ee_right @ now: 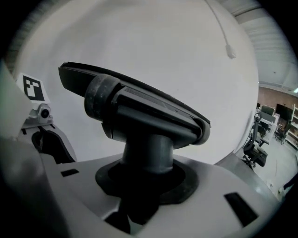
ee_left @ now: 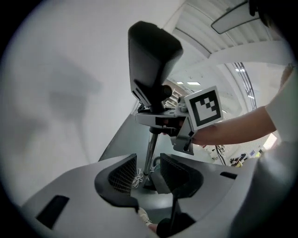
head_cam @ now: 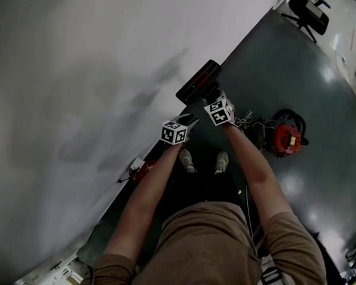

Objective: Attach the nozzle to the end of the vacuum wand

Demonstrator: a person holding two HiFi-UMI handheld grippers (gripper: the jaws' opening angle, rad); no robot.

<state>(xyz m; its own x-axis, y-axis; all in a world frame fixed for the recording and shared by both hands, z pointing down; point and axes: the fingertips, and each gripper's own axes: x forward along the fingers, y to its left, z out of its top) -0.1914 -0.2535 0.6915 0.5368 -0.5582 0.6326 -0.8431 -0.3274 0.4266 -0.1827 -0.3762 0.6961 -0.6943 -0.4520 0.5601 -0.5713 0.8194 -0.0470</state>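
In the head view both arms reach forward toward the white wall. The black floor nozzle (head_cam: 199,83) with a red stripe is held up in front of it. My right gripper (head_cam: 209,100) is shut on the nozzle's round neck (ee_right: 149,151), and the wide nozzle head (ee_right: 139,111) fills the right gripper view. My left gripper (head_cam: 187,119) sits just below and left of it. In the left gripper view the thin silver wand (ee_left: 151,146) runs up from between the left jaws (ee_left: 148,171) to the nozzle (ee_left: 152,56). The right gripper (ee_left: 157,120) clamps where they meet.
A red vacuum canister (head_cam: 286,137) stands on the dark floor to the right, with a tangle of cord (head_cam: 248,122) beside it. The person's shoes (head_cam: 188,161) are below the grippers. The white wall (head_cam: 74,85) is close on the left. Office chairs (head_cam: 311,10) stand at the far right.
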